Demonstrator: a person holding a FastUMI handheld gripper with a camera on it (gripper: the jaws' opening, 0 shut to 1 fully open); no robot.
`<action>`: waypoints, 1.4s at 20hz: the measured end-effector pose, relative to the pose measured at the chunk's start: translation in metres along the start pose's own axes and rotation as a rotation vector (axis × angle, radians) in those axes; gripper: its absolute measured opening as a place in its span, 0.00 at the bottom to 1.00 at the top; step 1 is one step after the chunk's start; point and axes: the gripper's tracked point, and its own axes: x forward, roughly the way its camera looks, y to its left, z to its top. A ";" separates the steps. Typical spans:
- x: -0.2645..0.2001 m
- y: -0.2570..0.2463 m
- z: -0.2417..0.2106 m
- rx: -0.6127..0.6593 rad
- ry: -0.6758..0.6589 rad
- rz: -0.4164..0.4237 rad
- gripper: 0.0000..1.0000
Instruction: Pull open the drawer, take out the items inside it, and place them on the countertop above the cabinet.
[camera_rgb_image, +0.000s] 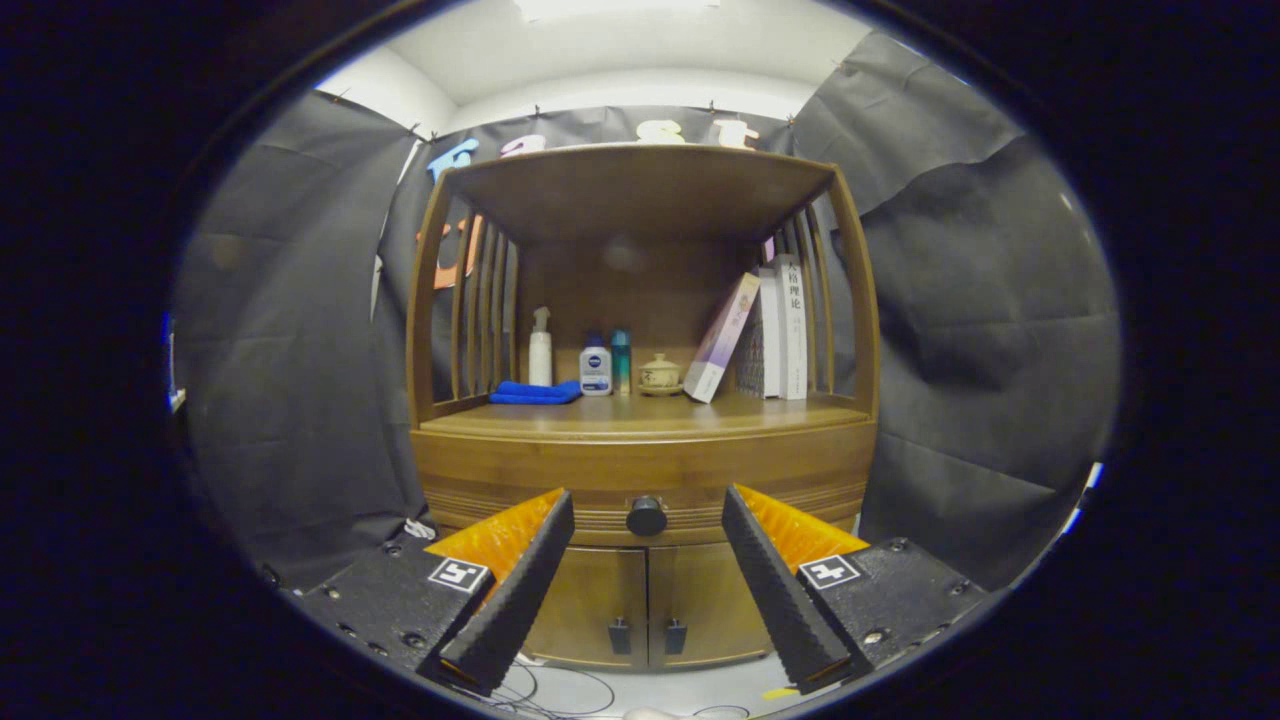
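A wooden cabinet stands ahead of me with its drawer (560, 478) closed. The drawer's round dark knob (646, 516) sits in the middle of the drawer front, in line with the gap between my fingers and some way beyond their tips. My gripper (648, 510) is open, with nothing between its fingers. The countertop (640, 412) lies just above the drawer, under a shelf roof. What the drawer holds is hidden.
On the countertop stand a folded blue cloth (535, 393), a white spray bottle (540, 347), a small bottle (595, 367), a teal bottle (621, 360), a lidded ceramic cup (660, 373) and leaning books (765, 330). Two lower doors (645, 605) are closed. Cables (560, 690) lie on the floor.
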 end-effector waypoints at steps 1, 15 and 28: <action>0.011 -0.001 -0.005 -0.002 0.007 -0.002 0.98; 0.130 -0.006 -0.069 0.026 0.137 0.007 0.91; 0.145 -0.008 -0.073 0.039 0.183 -0.007 0.42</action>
